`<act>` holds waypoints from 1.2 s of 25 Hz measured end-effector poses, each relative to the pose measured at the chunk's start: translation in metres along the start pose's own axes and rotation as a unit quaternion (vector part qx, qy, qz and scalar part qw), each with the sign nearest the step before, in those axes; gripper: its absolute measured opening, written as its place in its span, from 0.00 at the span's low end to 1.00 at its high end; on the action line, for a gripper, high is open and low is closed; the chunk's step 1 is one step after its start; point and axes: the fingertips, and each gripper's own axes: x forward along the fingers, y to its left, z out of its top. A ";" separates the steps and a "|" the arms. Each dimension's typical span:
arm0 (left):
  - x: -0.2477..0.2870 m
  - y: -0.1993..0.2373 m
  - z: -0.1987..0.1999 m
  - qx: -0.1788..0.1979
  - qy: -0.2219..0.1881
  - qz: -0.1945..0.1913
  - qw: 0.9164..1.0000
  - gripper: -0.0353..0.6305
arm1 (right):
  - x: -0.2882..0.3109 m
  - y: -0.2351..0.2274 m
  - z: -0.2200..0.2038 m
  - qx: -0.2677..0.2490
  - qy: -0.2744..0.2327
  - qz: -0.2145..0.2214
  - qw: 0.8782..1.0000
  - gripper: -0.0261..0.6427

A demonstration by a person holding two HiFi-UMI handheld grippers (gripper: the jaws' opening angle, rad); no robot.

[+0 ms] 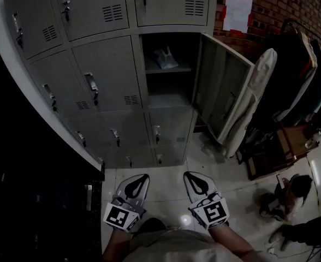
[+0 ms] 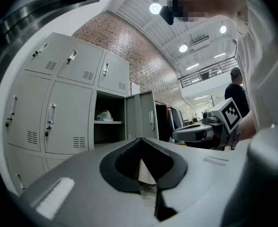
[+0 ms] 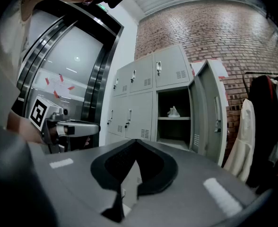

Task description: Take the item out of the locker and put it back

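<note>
Grey locker bank point(image 1: 111, 75) far. One compartment point(image 1: 168, 91) open, door point(image 1: 221, 91) swung right. Pale crumpled bag point(image 1: 166, 59) on its shelf point(image 1: 168, 70), far, slightly right. Left gripper point(image 1: 143, 177), right gripper point(image 1: 189, 176) near, low: fingers shut, empty. Right looks nearer.

The locker point(image 1: 108, 70) is showing smooth, matt painted metal; the wall point(image 1: 291, 4) is showing rough brick; the floor point(image 1: 231, 171) is shining as glossy tile; the coat point(image 1: 253, 97) is looking like cloth.
</note>
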 end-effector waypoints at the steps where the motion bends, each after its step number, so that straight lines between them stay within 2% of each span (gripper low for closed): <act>1: 0.004 0.007 -0.001 0.001 0.001 0.003 1.000 0.06 | 0.007 -0.004 0.000 0.004 -0.002 0.001 1.000 0.04; 6: 0.027 0.047 -0.011 0.002 0.004 0.015 1.000 0.06 | 0.045 -0.025 -0.004 0.015 -0.003 0.000 1.000 0.04; 9: 0.049 0.074 -0.020 -0.003 0.007 0.010 1.000 0.06 | 0.073 -0.043 -0.009 0.014 0.001 -0.009 1.000 0.04; 15: 0.109 0.143 -0.016 0.012 0.005 -0.026 1.000 0.06 | 0.153 -0.080 0.003 0.009 -0.004 -0.029 1.000 0.04; 19: 0.151 0.189 0.005 0.027 -0.020 -0.061 0.998 0.06 | 0.211 -0.113 0.020 0.000 -0.019 -0.054 0.998 0.04; 22: 0.177 0.207 0.011 0.034 -0.017 -0.092 0.995 0.06 | 0.243 -0.135 0.026 -0.001 -0.024 -0.080 0.997 0.04; 25: 0.194 0.218 0.016 0.024 -0.024 -0.102 0.994 0.06 | 0.261 -0.151 0.036 -0.004 -0.025 -0.099 0.995 0.04; 28: 0.204 0.220 0.018 0.024 -0.027 -0.107 0.994 0.06 | 0.280 -0.168 0.053 -0.008 -0.031 -0.097 0.995 0.04; 30: 0.209 0.219 0.019 0.027 -0.032 -0.108 0.993 0.06 | 0.297 -0.181 0.069 -0.010 -0.035 -0.087 0.996 0.10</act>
